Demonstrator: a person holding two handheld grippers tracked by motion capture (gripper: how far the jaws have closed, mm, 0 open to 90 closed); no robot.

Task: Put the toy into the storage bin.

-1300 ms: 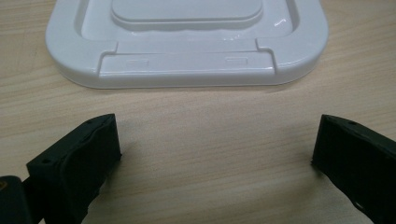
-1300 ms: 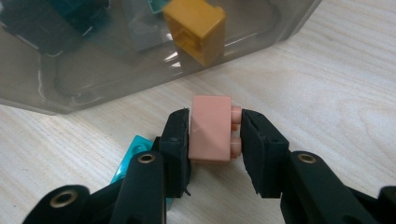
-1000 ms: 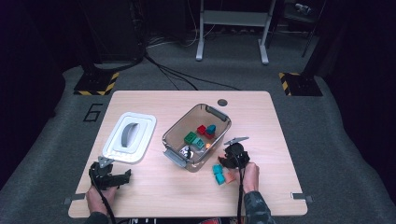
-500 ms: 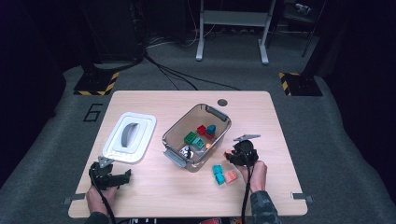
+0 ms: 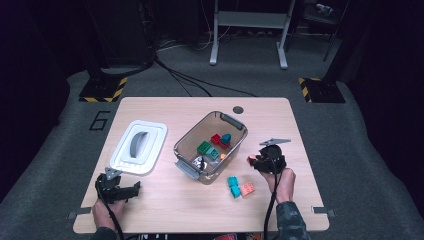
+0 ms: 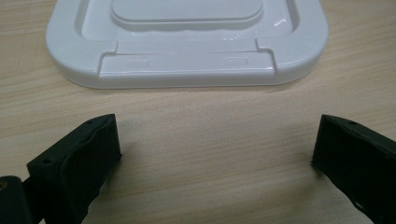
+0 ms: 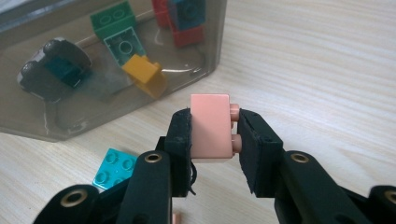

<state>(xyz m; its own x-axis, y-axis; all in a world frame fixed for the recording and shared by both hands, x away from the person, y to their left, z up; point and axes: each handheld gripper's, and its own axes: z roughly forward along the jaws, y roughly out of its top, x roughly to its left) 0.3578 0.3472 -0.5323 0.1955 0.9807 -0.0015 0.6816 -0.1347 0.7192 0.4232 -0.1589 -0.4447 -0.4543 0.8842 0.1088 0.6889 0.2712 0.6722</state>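
Grip: the right gripper (image 7: pixel 212 133) has its black jaws clamped on a pale pink plastic brick (image 7: pixel 211 126), studs against one jaw.
Beyond the jaws: a smoky transparent plastic bin (image 7: pixel 70 126) holds green, red, blue and yellow bricks (image 7: pixel 122 35) and a dark toy car (image 7: pixel 53 70).
Beside one jaw: a teal studded brick (image 7: pixel 113 166) lies on the light wooden tabletop (image 7: pixel 317 70).

Only 1 readable mark: digit "6" (image 5: pixel 99 120), dark, on the grey floor mat just left of the table's (image 5: pixel 165 107) far-left corner. No txt, labels or brands legible on anything else.
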